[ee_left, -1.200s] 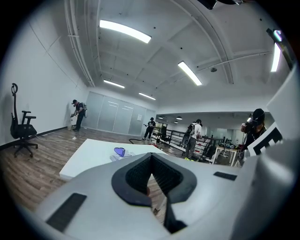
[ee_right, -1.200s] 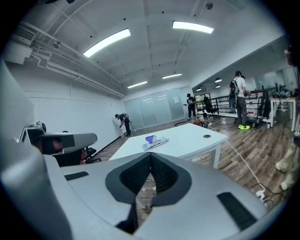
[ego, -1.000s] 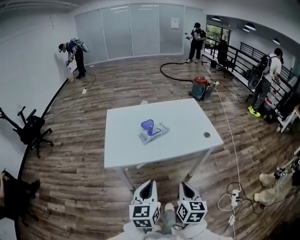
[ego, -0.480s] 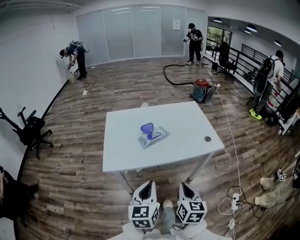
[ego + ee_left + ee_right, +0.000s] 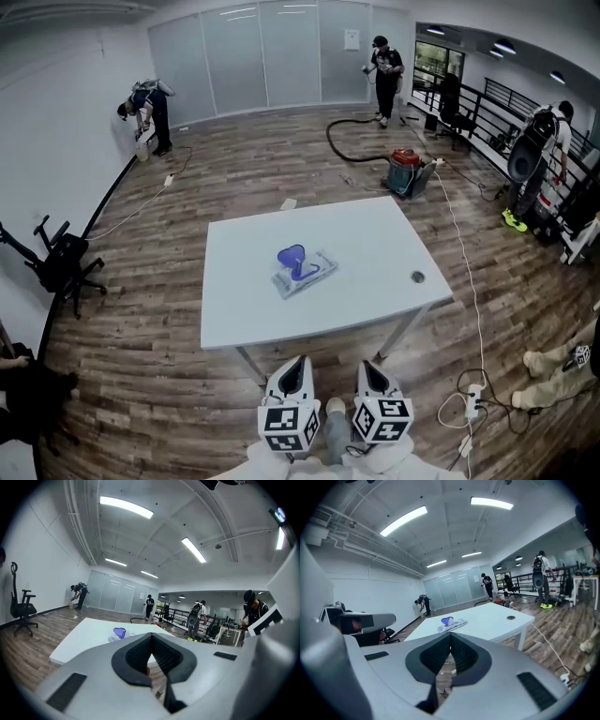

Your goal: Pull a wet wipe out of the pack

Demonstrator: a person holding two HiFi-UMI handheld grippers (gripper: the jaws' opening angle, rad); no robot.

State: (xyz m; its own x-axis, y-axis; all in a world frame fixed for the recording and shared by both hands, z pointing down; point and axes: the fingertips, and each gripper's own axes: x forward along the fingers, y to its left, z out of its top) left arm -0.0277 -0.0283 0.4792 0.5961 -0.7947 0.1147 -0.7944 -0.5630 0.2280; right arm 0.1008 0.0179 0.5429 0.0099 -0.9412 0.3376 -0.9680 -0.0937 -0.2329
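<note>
The wet wipe pack (image 5: 305, 274) lies flat near the middle of the white counter (image 5: 375, 248), turned at a slant to the counter's edges. Its blue lid (image 5: 292, 255) is flipped up and stands at the pack's far left end. Both claws are held low on the person's side of the counter, side by side, tips pointing toward the pack and well apart from it. The left claw (image 5: 299, 361) has its jaws closed tip to tip with nothing between them (the left gripper view shows only the dark hollow behind the meeting tips). The right claw (image 5: 365, 367) is likewise closed at the tips and empty. In the right gripper view the pack shows beyond it on the counter, lid upright. A small round cable hole (image 5: 417, 277) sits near the counter's right edge, well apart from the pack. The floor is wood plank. Beyond the counter a red vacuum (image 5: 405, 171) stands on the floor with a black hose (image 5: 342, 150) curving away from it. A white cable (image 5: 464, 272) trails past the counter's right side toward a power strip (image 5: 472, 394). A black office chair (image 5: 61, 262) stands near the left wall. One person (image 5: 145, 112) bends at the left wall, a second person (image 5: 384, 66) stands at the far glass wall, and a third person (image 5: 539, 155) stands at the right by the railing.
</note>
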